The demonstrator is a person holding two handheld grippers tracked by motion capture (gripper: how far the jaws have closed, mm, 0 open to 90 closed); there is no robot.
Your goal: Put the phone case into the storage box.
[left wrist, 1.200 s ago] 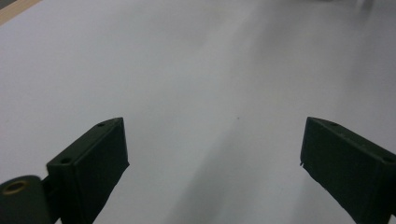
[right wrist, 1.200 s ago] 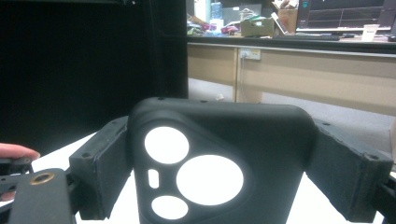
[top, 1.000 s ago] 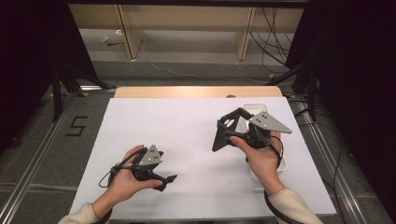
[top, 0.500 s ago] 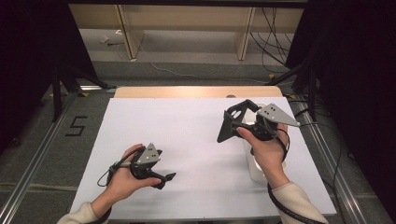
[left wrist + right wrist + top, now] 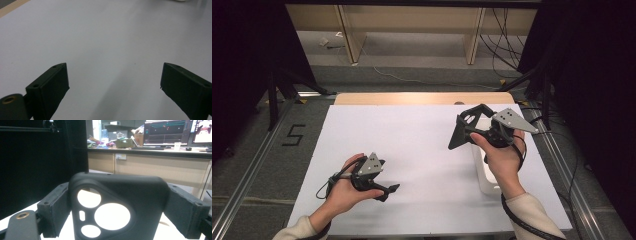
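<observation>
Black phone case (image 5: 115, 205) in right tool (image 5: 117, 207) — no legible branding

Black phone case (image 5: 117, 205) clamped in right claw (image 5: 117, 212), perhaps upright

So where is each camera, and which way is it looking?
High view: above the person's side, looking forward and down on the white table; forearms, left gripper and right gripper show.
Left gripper view: rides the left gripper, looking along its open jaws over the table.
Right gripper view: rides the right gripper, facing level toward a desk with monitors; its jaws clamp a black phone case.
Shared: the high and right gripper views both show the case.
</observation>
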